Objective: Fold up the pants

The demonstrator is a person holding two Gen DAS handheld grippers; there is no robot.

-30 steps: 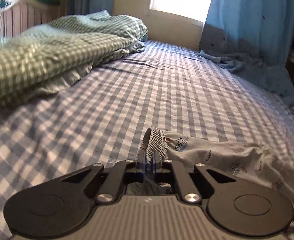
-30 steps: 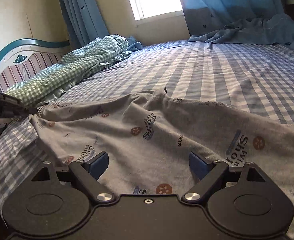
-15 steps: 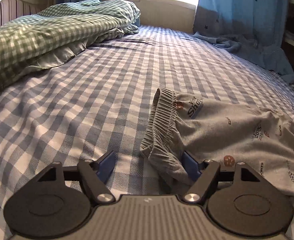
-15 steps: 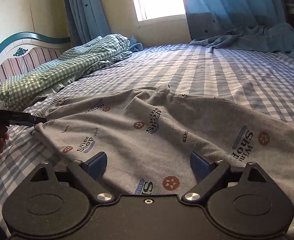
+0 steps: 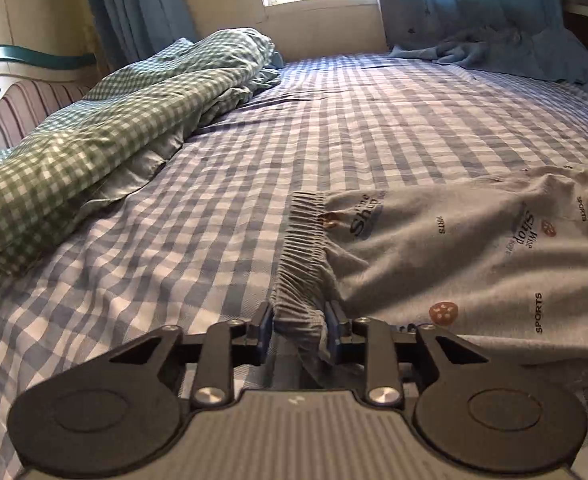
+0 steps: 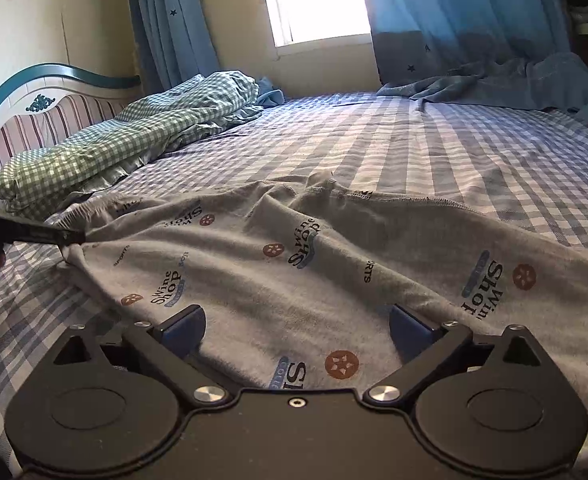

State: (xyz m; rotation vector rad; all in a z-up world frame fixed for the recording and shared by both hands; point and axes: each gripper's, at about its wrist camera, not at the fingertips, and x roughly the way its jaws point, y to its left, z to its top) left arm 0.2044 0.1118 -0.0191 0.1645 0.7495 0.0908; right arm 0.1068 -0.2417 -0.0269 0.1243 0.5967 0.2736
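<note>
The grey printed pants (image 5: 454, 264) lie spread on the blue checked bed sheet (image 5: 254, 152). Their gathered elastic waistband (image 5: 304, 248) runs toward my left gripper (image 5: 299, 330), whose fingers are closed on the waistband's near end. In the right wrist view the pants (image 6: 334, 264) fill the foreground. My right gripper (image 6: 296, 330) is open just above the fabric, holding nothing. The left gripper (image 6: 68, 237) shows there at the far left, pinching the waistband corner.
A green checked duvet (image 5: 106, 136) is bunched along the left side by the striped headboard (image 6: 34, 120). A blue cloth (image 6: 514, 80) lies at the far right under the curtains. The window (image 6: 314, 0) is behind the bed.
My left gripper held the waistband, opened and dropped it, and has now closed on the waistband end again. My right gripper stayed open over the pants, shifting slightly.
</note>
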